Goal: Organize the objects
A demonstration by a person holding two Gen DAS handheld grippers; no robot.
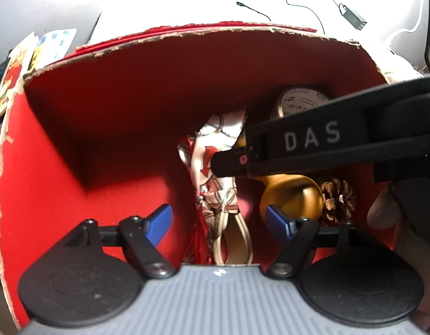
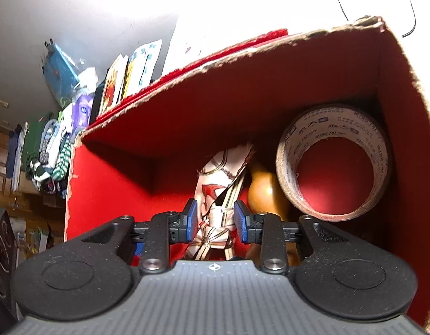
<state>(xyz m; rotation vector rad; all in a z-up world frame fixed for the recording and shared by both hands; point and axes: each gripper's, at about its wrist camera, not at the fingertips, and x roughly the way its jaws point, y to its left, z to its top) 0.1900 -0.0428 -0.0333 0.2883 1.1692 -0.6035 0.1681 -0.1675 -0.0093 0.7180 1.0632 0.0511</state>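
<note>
Right tongs point(image 2: 215, 220) straddle patterned scarf point(image 2: 217, 195) unclamped inside red box point(image 2: 270, 103); left tongs point(image 1: 218, 220) spread wide.

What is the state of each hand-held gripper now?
Left hand-held gripper: open, holding nothing.
Right hand-held gripper: around the patterned scarf, not closed.

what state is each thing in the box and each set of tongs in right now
red box: open, torn rim
patterned scarf: bunched, standing between the right tongs' pads
tape roll: on edge in the far right corner
gold gourd: lying on the floor beside the pine cone
pine cone: loose on the floor
left tongs: open, empty
right tongs: part open around the scarf, grip unclear
</note>
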